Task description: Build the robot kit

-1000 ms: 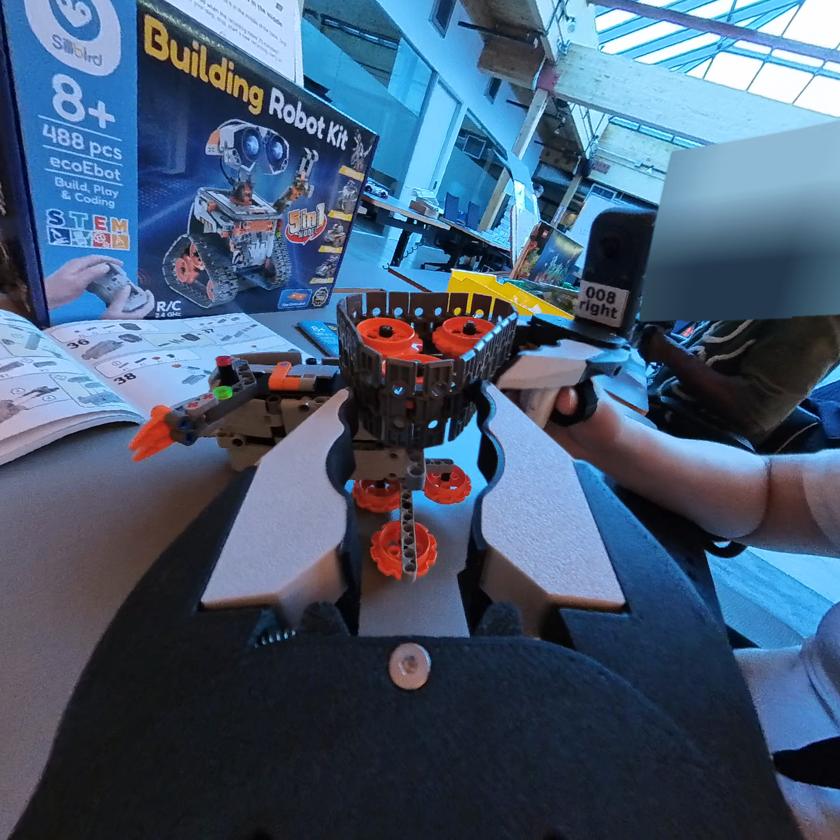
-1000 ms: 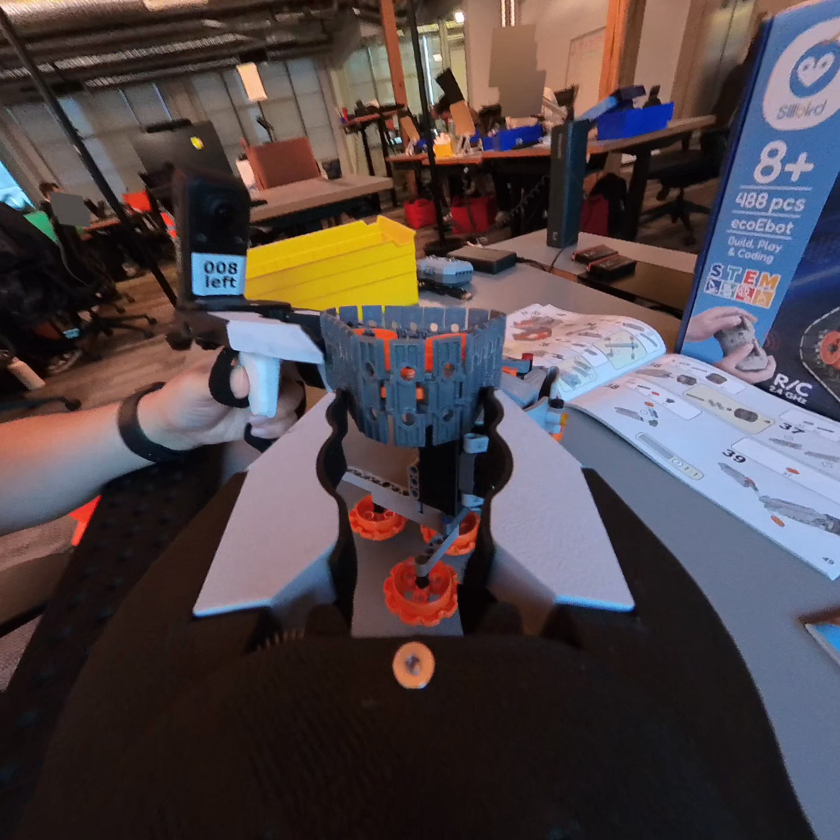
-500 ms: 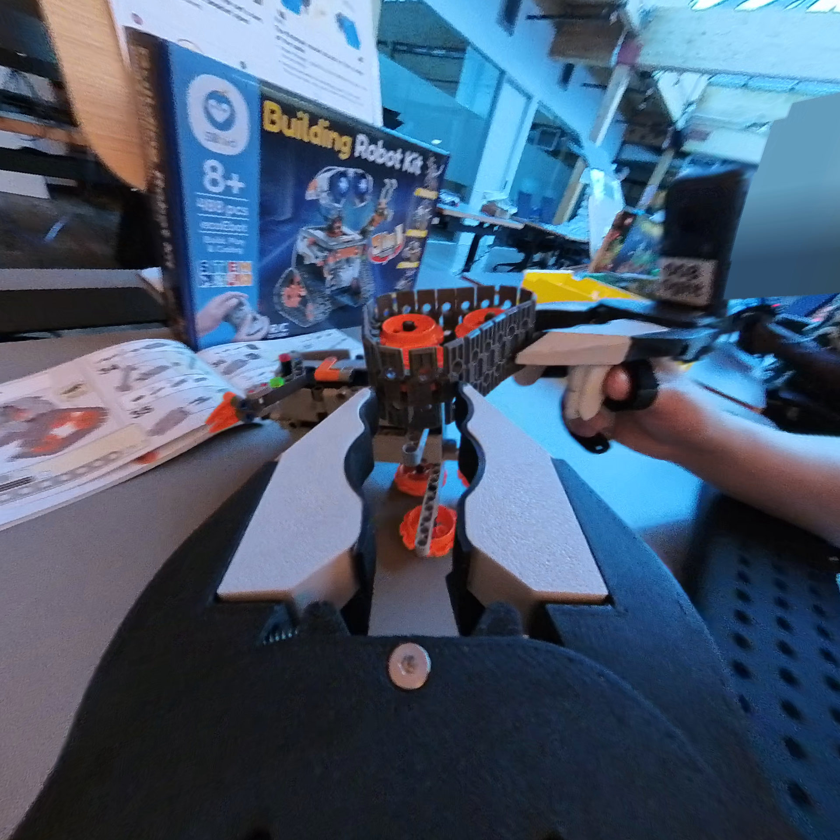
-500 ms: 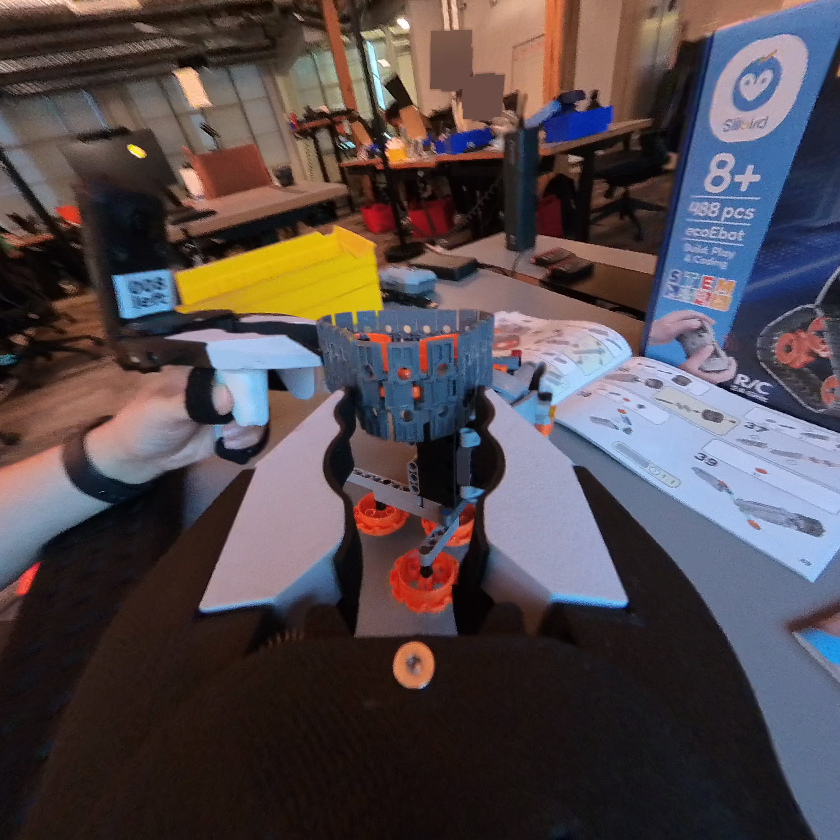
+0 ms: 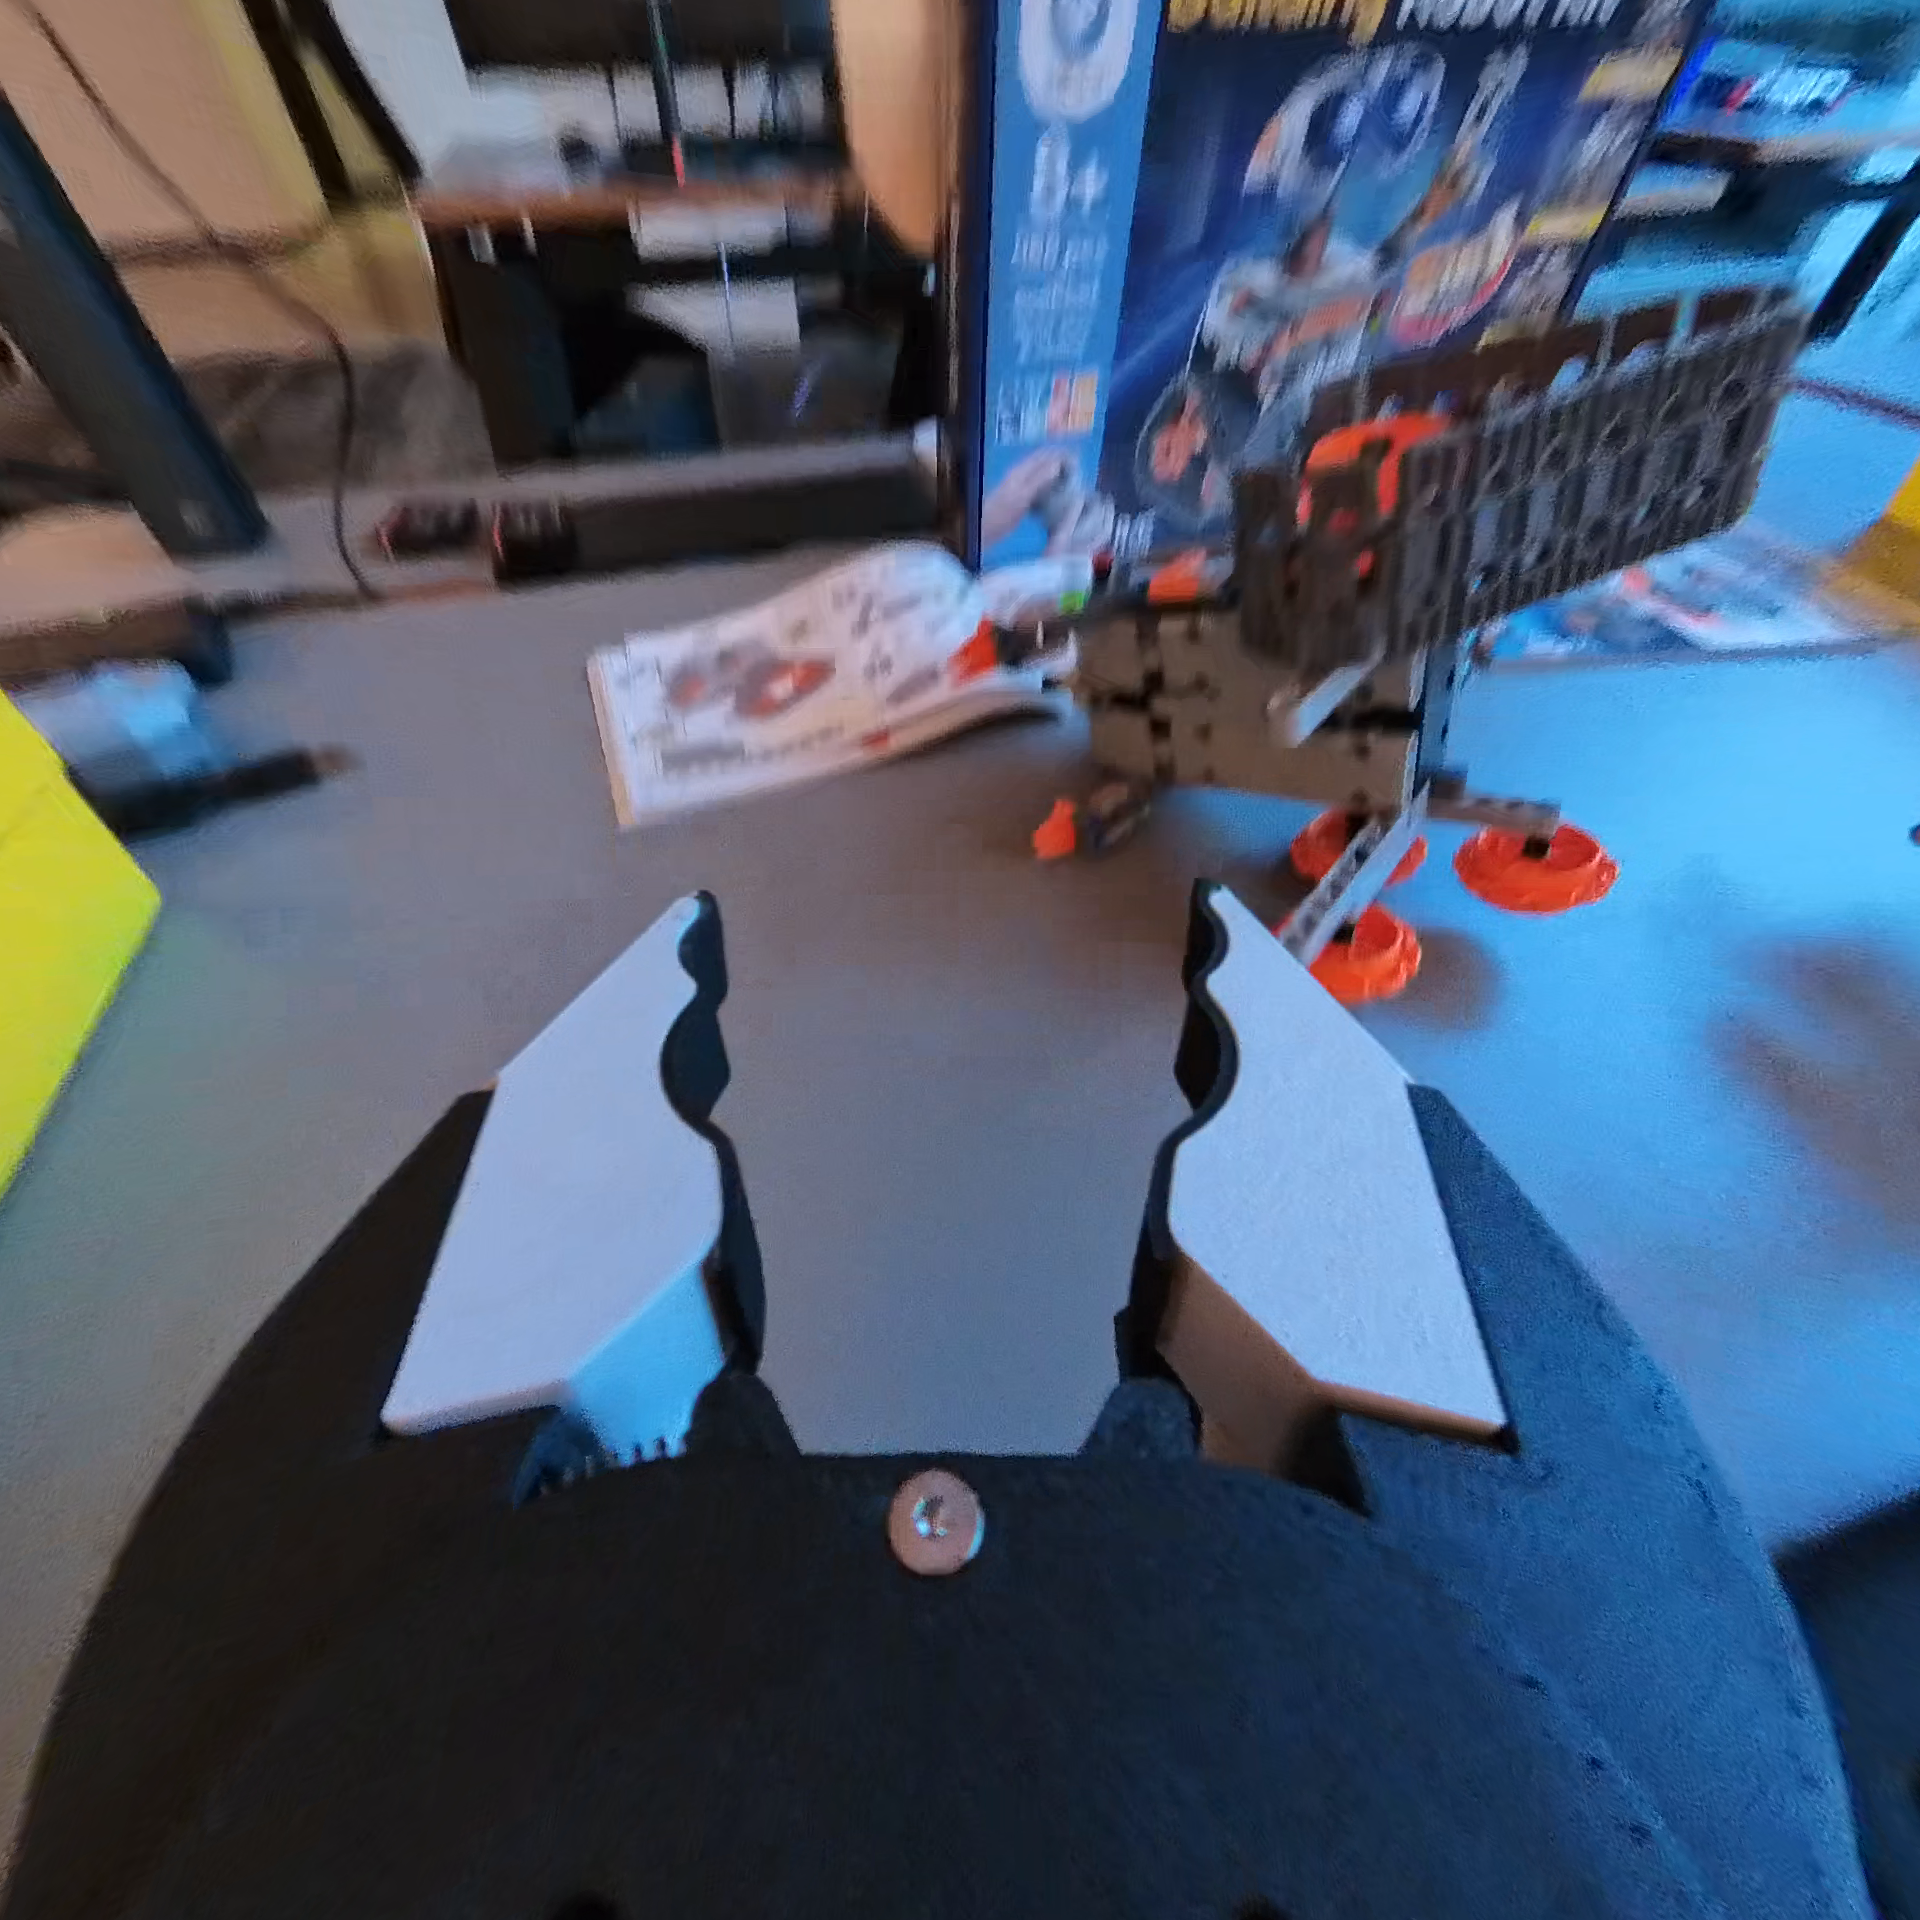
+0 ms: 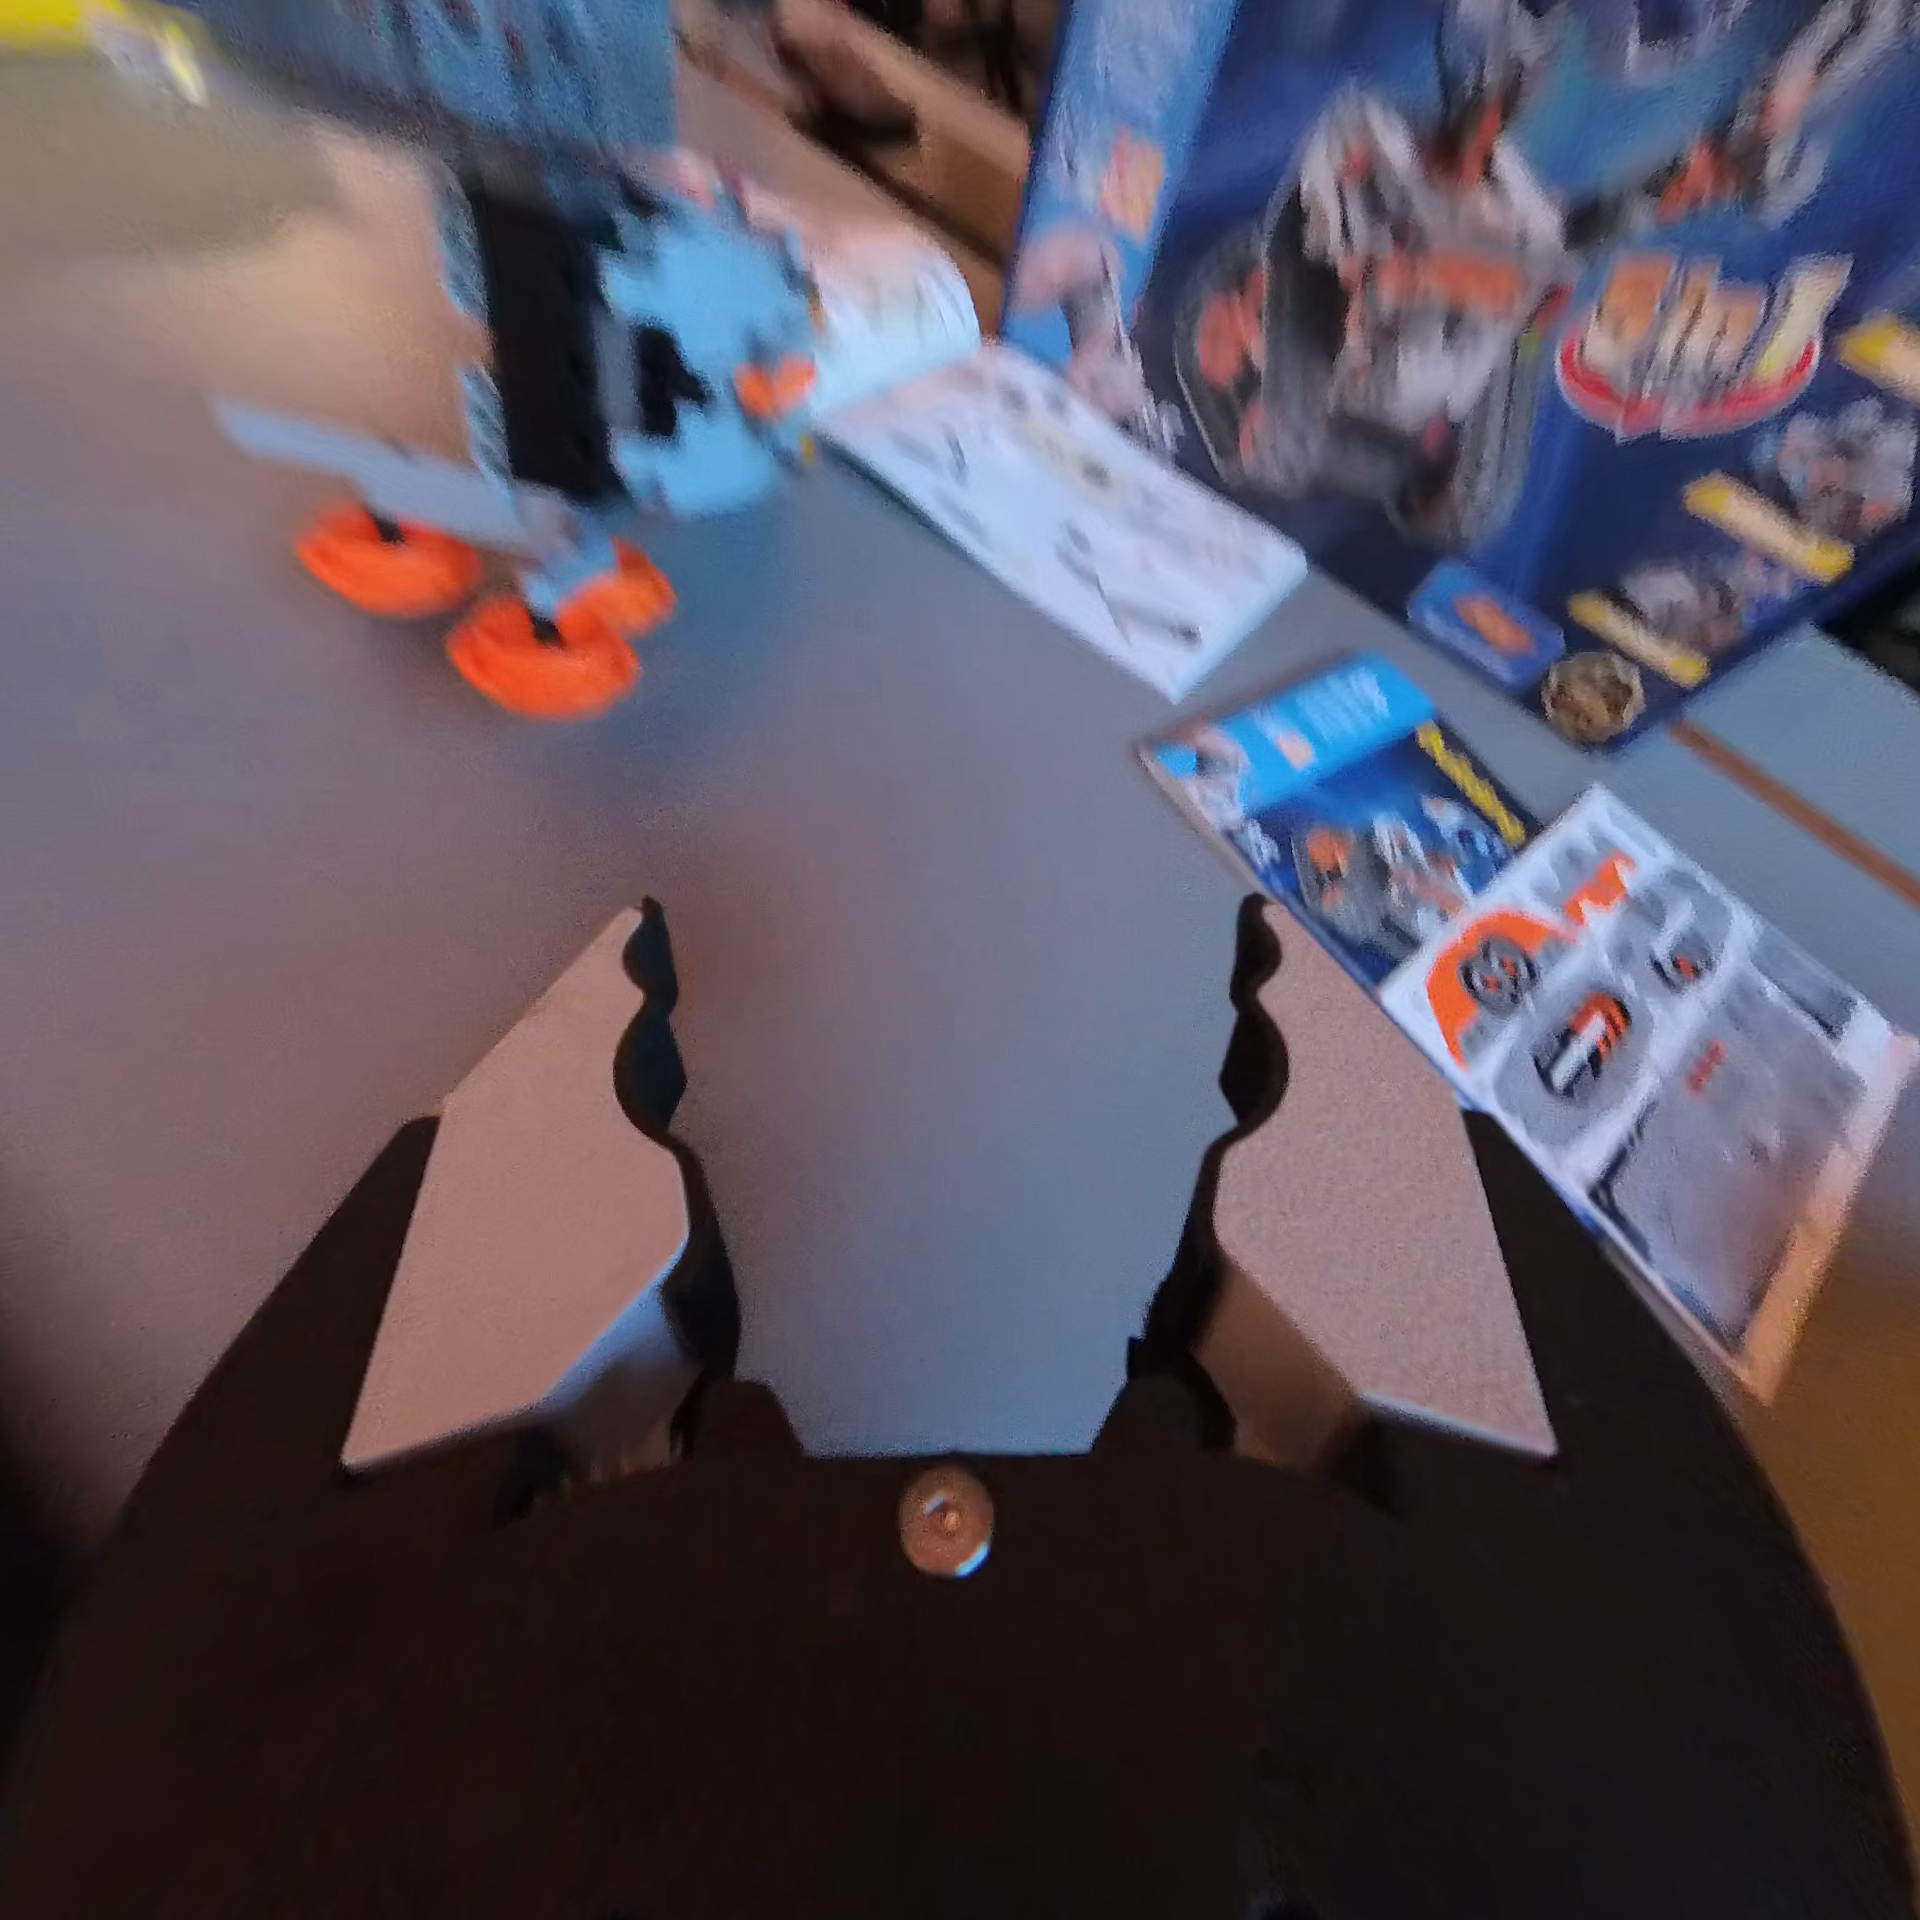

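A brick-built model (image 5: 1392,665) with a dark grey track band on top and orange wheels (image 5: 1361,951) at its foot stands on the grey table (image 5: 914,1039). It is up and right of my left gripper (image 5: 951,914), which is open and empty, clear of the model. In the right wrist view the same model (image 6: 582,416) is blurred at upper left, with its orange wheels (image 6: 540,649) on the table (image 6: 883,883). My right gripper (image 6: 951,920) is open and empty over bare table, apart from the model.
The blue kit box (image 5: 1351,260) stands behind the model, also in the right wrist view (image 6: 1507,312). An open instruction booklet (image 5: 810,686) lies by it. Leaflets (image 6: 1558,987) lie right of my right gripper. A yellow bin (image 5: 52,935) is at far left.
Both grippers have let go of the model's track band, opened wide and pulled back. The left view swung left, the right view swung right. The model now stands free on the table.
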`<action>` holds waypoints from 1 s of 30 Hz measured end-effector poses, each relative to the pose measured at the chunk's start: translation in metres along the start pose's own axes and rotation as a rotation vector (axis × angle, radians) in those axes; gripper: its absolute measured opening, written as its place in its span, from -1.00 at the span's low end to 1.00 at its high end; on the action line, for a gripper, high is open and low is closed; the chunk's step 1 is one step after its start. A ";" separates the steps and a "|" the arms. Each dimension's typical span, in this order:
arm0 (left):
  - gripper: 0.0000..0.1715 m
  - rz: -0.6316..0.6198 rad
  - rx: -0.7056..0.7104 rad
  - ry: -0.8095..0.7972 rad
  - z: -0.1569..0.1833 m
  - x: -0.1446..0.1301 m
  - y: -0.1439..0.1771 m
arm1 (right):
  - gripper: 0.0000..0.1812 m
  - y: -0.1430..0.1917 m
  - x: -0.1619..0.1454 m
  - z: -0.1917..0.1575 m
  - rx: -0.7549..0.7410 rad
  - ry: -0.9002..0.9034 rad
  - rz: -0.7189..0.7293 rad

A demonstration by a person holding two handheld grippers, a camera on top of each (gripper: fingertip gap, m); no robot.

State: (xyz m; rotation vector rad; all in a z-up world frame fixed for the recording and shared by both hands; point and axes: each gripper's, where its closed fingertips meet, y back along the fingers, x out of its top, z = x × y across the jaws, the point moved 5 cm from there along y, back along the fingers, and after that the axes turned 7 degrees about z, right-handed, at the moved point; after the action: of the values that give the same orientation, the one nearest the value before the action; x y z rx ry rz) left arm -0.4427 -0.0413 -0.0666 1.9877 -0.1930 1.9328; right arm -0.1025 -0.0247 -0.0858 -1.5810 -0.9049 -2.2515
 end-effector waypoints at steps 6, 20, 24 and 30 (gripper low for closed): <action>0.18 -0.293 -0.125 0.089 0.015 -0.015 -0.012 | 0.38 -0.018 -0.023 -0.019 0.098 -0.145 -0.194; 0.40 -0.460 -0.161 -0.091 0.016 -0.063 -0.042 | 0.64 -0.041 -0.029 -0.029 0.181 -0.221 -0.225; 0.45 -0.464 -0.175 -0.095 0.018 -0.063 -0.044 | 0.67 -0.048 -0.033 -0.029 0.155 -0.163 -0.277; 0.46 -0.462 -0.165 -0.094 0.018 -0.063 -0.043 | 0.67 -0.046 -0.034 -0.028 0.133 -0.183 -0.281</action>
State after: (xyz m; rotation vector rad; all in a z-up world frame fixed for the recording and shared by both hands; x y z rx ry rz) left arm -0.4143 -0.0178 -0.1356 1.8194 0.0771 1.4857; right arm -0.1348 -0.0107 -0.1392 -1.7112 -1.3736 -2.1917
